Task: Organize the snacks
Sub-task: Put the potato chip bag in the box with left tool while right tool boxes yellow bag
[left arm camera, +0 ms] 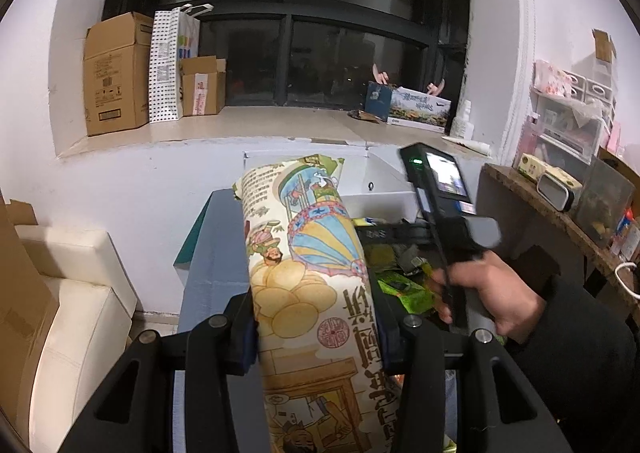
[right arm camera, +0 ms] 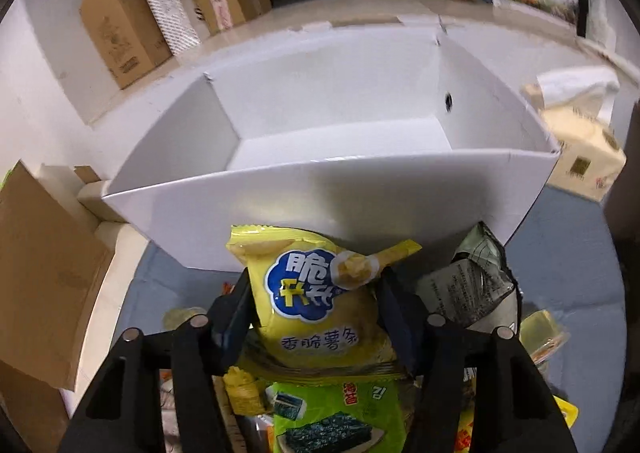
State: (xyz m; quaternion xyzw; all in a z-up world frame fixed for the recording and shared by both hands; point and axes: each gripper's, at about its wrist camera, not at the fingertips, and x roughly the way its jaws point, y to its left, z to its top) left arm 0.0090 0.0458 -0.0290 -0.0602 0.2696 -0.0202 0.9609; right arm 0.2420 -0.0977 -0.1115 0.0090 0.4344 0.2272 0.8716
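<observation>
My left gripper (left arm camera: 314,327) is shut on a tall cream snack bag with cartoon drawings (left arm camera: 308,253), held upright above the blue-grey table (left arm camera: 216,277). My right gripper (right arm camera: 314,305) is shut on a yellow crisps bag (right arm camera: 316,305), held just in front of the near wall of an open white box (right arm camera: 320,189). The box interior shows no snacks. The right gripper's body and the hand on it show in the left wrist view (left arm camera: 452,229). Under the yellow bag lie a green seaweed pack (right arm camera: 336,413) and a grey-silver pack (right arm camera: 468,285).
Cardboard boxes (left arm camera: 116,73) and a dotted paper bag (left arm camera: 166,65) stand on the window ledge. A cream sofa (left arm camera: 80,293) is at the left. A cluttered wooden shelf (left arm camera: 560,213) is at the right. A tissue pack (right arm camera: 580,141) lies right of the white box.
</observation>
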